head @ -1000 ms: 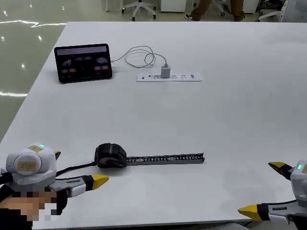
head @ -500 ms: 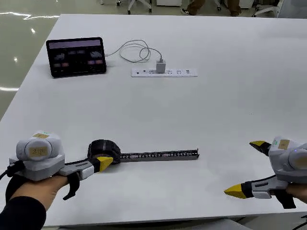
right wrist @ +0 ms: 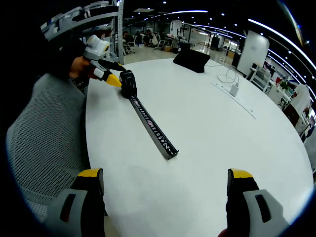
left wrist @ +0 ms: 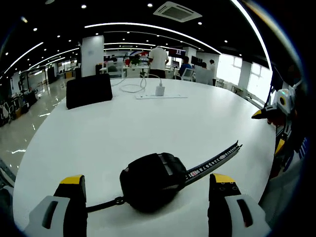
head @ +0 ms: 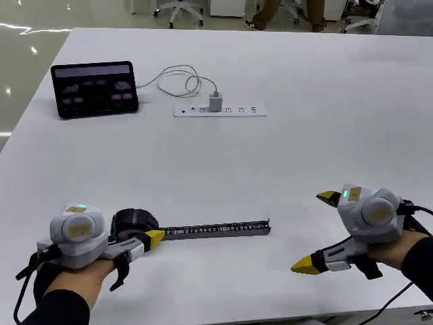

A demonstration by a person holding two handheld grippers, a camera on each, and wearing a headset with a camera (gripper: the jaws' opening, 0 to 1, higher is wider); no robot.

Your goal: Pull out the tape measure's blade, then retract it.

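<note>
The left gripper [left wrist: 147, 179] now straddles the tape measure [head: 133, 222].

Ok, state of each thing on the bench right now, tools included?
left tool: open, jaws either side of the tape measure, not gripping.
right tool: open, empty, short of the blade's tip.
tape measure: lying on the table.
blade: pulled out, flat on the table.
tablet: propped up, screen lit.
charger: plugged into the power strip.

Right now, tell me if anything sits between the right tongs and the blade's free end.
Nothing visible does. Bare table lies between the open right tongs and the end of the blade; the left tongs flank the case at the far end.
</note>
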